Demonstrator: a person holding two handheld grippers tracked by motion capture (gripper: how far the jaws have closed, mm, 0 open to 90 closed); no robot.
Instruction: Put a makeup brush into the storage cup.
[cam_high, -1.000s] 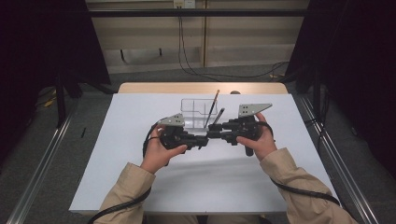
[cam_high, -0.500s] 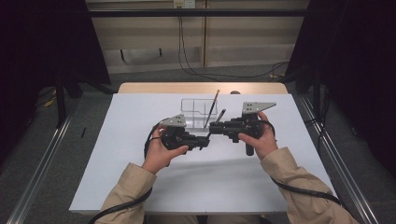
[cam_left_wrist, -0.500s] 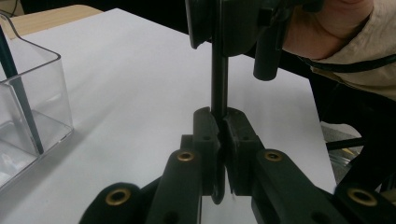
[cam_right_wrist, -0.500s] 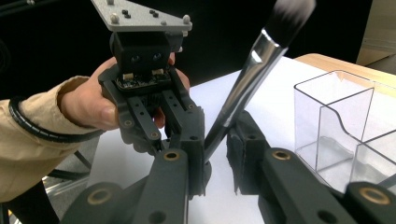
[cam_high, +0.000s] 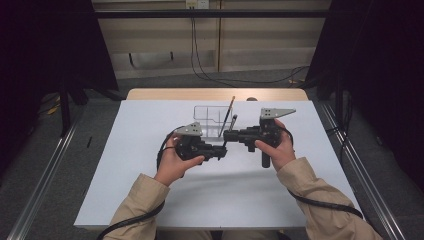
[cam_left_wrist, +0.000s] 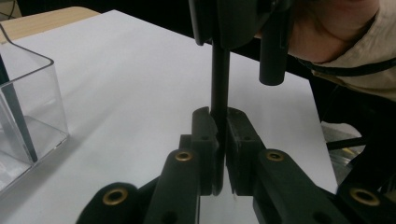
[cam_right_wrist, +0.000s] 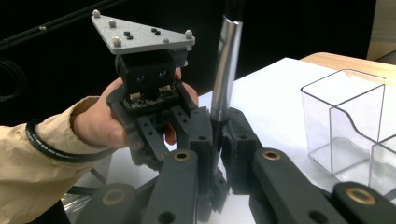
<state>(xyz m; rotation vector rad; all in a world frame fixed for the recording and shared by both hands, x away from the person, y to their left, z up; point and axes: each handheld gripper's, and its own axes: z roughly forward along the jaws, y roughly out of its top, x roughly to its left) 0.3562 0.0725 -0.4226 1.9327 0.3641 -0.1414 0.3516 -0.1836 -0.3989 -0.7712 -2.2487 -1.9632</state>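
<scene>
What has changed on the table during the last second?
The right gripper moved slightly away from the left gripper, toward the far side. Both jaws are closed on the same dark pen. The clear organizer and the pen standing in it stayed in place.

Open white desk (cam_high: 150, 195) to the near side and far out left and right, wide enough for any pass. Blocked just behind the meeting point by a clear plastic compartmented holder (cam_high: 210, 119) with a slim stick leaning in it. Barred between the facing grippers by a thin dark pen (cam_high: 231, 125), pinched at both sets of fingers.
</scene>
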